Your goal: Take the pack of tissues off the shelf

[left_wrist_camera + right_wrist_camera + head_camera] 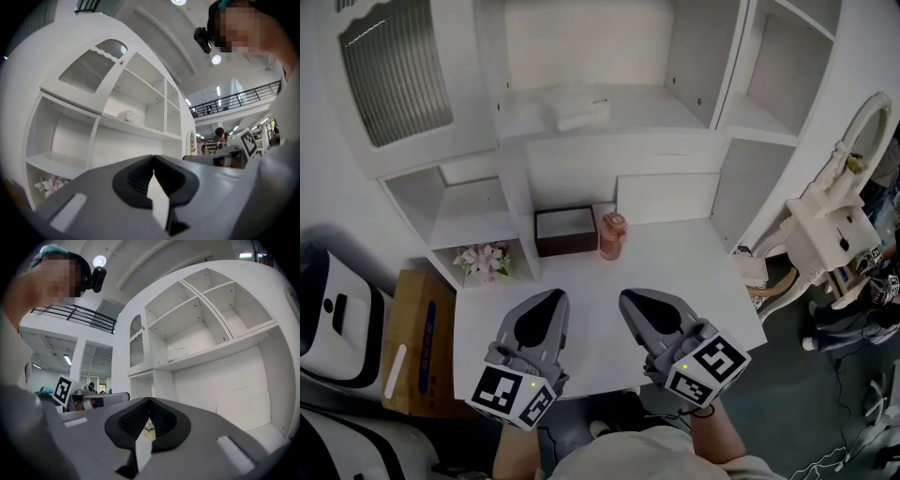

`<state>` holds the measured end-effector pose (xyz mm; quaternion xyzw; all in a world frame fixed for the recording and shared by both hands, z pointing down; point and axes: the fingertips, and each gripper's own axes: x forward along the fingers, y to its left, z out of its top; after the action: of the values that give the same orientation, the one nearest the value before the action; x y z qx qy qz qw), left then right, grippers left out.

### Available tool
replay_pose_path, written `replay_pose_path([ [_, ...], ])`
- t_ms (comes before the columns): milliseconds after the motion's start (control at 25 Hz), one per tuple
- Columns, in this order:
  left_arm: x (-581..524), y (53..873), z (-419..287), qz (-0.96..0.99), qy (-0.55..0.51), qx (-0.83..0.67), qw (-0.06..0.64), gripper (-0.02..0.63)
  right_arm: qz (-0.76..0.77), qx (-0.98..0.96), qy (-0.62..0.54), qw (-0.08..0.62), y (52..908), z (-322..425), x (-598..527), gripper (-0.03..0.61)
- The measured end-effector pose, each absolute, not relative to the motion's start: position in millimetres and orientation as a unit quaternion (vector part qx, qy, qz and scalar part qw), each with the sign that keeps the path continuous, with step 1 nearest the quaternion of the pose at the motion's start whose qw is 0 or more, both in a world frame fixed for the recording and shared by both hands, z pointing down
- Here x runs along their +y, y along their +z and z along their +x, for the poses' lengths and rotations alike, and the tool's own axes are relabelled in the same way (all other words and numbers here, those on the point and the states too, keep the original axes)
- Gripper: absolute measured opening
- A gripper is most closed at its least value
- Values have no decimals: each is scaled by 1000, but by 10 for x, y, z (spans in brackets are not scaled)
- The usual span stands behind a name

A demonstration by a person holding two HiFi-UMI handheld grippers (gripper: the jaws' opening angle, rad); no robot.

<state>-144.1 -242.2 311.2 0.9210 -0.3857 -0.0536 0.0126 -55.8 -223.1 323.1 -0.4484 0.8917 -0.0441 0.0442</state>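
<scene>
Noted pack of tissues [577,108] lying flat on the open shelf [661,111] above the worktop [684,258], well apart from both grippers. Judged light, soft and squashy, probably with a slick wrapper. Should tolerate a firm squeeze but may buckle or slide if pinched at a corner. Best taken across the short width near the middle, jaws straddling the near edge. Recorded left gripper [553,296] and right gripper [628,298] low over the near worktop, side by side, tips aimed toward the shelf. Found both with jaws closed together and nothing between them. Would need opening wide and raising forward before any grasp.
</scene>
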Motion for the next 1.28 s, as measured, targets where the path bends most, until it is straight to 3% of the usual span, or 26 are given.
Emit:
replay_pose_path([
  [440, -2850, 3058, -1409, 916, -58, -396, 14, 2, -445, 894, -36, 47, 2977, -429, -2779, 7],
  [1280, -3337, 2919, -1422, 887, -56, -458, 5, 2, -425, 903, 37, 46, 1914, -206, -3816, 84],
])
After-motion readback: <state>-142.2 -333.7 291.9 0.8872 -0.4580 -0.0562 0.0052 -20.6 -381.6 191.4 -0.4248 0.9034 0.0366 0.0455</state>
